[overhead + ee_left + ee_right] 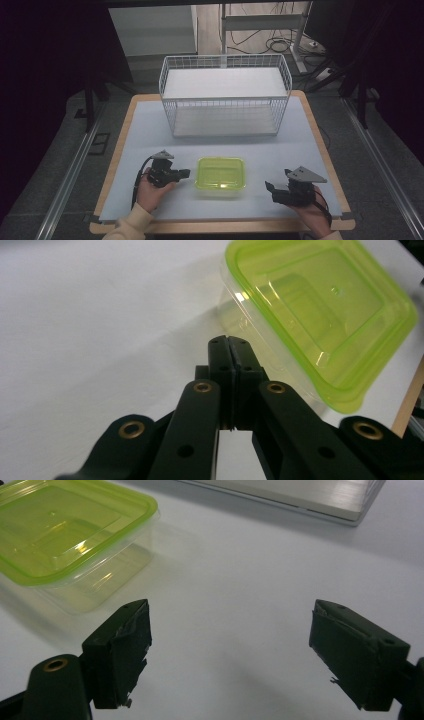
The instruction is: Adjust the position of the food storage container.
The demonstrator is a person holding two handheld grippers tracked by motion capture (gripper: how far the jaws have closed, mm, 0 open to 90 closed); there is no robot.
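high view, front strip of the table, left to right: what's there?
left gripper, jaws shut → green-lidded container → right gripper, jaws open. The wire basket sits farther back, so it's not in this row.

1. Lidded container [220, 173]: clear rectangular plastic tub, upright and closed, standing on the white table surface just in front of the wire basket [225, 95].
2. Lid [320, 305]: translucent lime-green, with a recessed centre panel, seated flat on the tub's rim.
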